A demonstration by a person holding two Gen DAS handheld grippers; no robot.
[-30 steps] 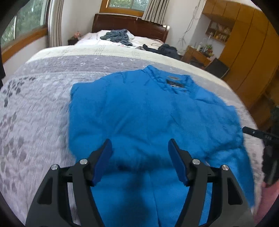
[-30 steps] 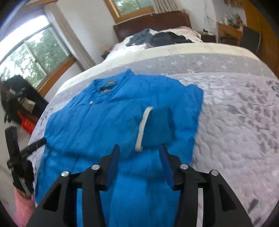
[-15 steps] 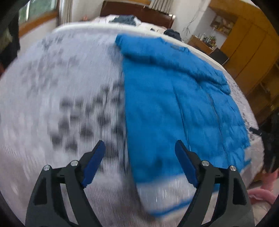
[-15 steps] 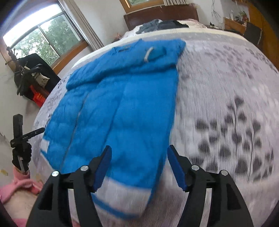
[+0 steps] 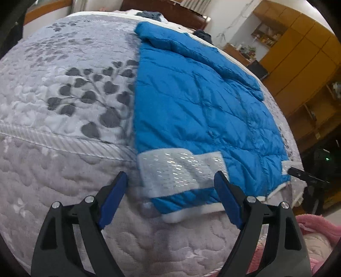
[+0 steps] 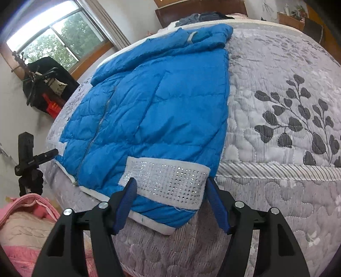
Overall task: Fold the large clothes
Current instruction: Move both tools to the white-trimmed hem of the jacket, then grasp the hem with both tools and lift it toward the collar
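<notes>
We have the left hand-held gripper [image 5: 170, 191] spread wide and gripping nothing, hovering at the near edge of the bed [image 5: 53, 95]. Its blue pads [image 5: 113, 200] frame the white, sparkly hem band [image 5: 181, 170] of the blue jacket [image 5: 202, 106]. The right hand-held gripper [image 6: 169, 201] is open too, its jaws set either side of the same studded band [image 6: 168, 181] at the jacket's [image 6: 159, 106] lower right corner, with nothing pinched between them. We cannot tell whether either gripper touches the fabric.

The jacket lies flat on the grey leaf-print quilt [image 6: 287, 127], zipped front up, hem draped over the bed's near edge, both sleeves folded across the upper body. One white cuff [image 6: 190, 38] shows near the collar.

Further out, a small tripod [image 6: 27, 162] stands beside the bed, and pink fabric [image 6: 25, 223] sits low in both views. Dark clothes [image 6: 196, 17] are piled by the headboard, with a window [image 6: 55, 36] on one side and wooden cupboards [image 5: 298, 53] on the other.
</notes>
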